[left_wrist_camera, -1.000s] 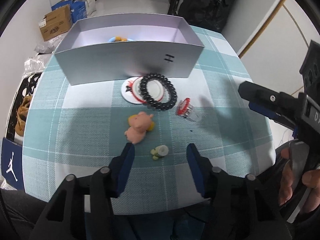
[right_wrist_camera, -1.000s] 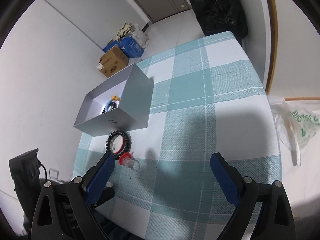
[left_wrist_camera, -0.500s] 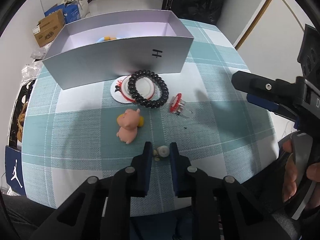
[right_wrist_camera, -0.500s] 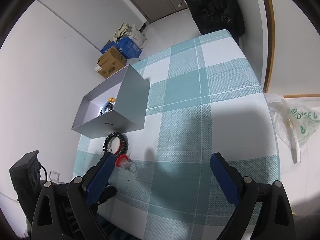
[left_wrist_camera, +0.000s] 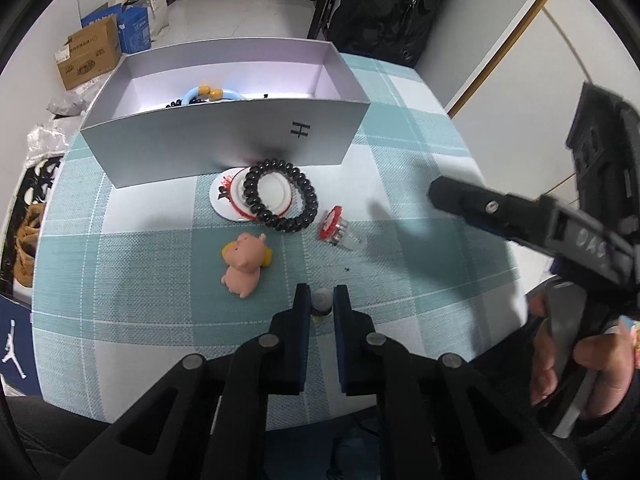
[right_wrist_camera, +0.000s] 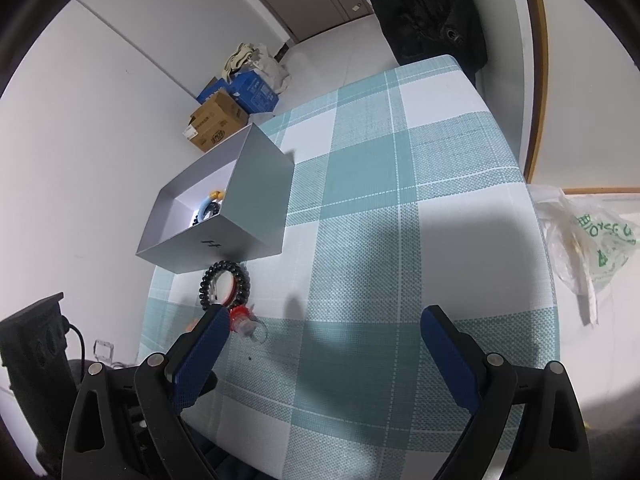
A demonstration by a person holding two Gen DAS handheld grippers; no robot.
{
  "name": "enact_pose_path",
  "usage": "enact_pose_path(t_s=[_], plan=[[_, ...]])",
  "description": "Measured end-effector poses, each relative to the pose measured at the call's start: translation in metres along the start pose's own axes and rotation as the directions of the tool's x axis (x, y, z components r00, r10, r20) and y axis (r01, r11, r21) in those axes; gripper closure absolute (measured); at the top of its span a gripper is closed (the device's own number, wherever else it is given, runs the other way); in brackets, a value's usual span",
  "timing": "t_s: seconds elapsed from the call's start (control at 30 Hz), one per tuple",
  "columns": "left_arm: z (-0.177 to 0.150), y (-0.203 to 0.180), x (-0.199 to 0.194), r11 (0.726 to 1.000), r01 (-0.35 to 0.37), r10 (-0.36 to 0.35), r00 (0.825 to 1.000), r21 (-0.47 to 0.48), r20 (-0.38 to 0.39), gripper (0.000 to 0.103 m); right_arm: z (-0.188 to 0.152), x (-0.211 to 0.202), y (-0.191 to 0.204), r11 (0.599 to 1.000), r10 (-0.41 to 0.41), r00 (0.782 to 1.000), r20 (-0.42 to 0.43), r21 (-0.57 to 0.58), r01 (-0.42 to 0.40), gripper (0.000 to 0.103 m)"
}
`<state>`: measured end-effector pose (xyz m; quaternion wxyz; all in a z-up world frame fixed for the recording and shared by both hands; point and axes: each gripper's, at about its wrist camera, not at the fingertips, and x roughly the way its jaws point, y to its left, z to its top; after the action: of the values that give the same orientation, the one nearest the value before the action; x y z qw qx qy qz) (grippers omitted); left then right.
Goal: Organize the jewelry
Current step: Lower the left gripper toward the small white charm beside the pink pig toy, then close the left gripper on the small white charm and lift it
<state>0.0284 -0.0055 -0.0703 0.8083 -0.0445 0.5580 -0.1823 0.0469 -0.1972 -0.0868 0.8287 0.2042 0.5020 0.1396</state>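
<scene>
Now left gripper (left_wrist_camera: 321, 300) pinching one small charm (left_wrist_camera: 321, 301), right gripper (right_wrist_camera: 324, 344) wide, one box (left_wrist_camera: 224, 148)

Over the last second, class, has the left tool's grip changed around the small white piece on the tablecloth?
Yes. The left tool has shut on the small white piece, which has stayed just right of the pink pig.

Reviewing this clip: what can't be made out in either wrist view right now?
- Small pale trinket, left wrist view: mostly hidden between the shut left gripper jaws; identity unclear.
- Grey open box contents, both views: front wall hides all but a blue-yellow ring.
- Pink pig figure: hidden behind a finger in right view.
</scene>
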Motion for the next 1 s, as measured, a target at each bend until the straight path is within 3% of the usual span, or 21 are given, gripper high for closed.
enact_pose_path(t_s=[0.2, 0.4, 0.57, 0.7, 1.0], plan=[[0.001, 0.008, -0.018, 0.995, 0.086, -0.084, 0.996, -0.047, 0.039, 0.096, -0.002, 0.003, 0.004, 1.000, -0.009, 1.000, -0.008, -0.023, 0.009, 0.006], [0.002, 0.016, -0.033, 0.989, 0.113, -0.104, 0.990, -0.091, 0.098, 0.096, -0.006, 0.007, 0.013, 0.996, -0.025, 1.000, -0.017, -0.085, 0.023, 0.006], [0.006, 0.033, -0.043, 0.981, 0.119, -0.097, 0.985, -0.156, 0.141, 0.096, -0.010, 0.012, 0.026, 0.988, -0.032, 0.999, -0.023, -0.153, 0.028, 0.007], [0.004, 0.051, -0.048, 0.972, 0.082, -0.054, 0.990, -0.218, 0.134, 0.096, -0.014, 0.017, 0.035, 0.980, -0.046, 0.999, -0.026, -0.194, 0.040, 0.007], [0.003, 0.068, -0.051, 0.955, 0.095, -0.053, 0.987, -0.282, 0.153, 0.096, -0.018, 0.025, 0.050, 0.963, -0.067, 0.997, -0.027, -0.264, 0.058, 0.018]])
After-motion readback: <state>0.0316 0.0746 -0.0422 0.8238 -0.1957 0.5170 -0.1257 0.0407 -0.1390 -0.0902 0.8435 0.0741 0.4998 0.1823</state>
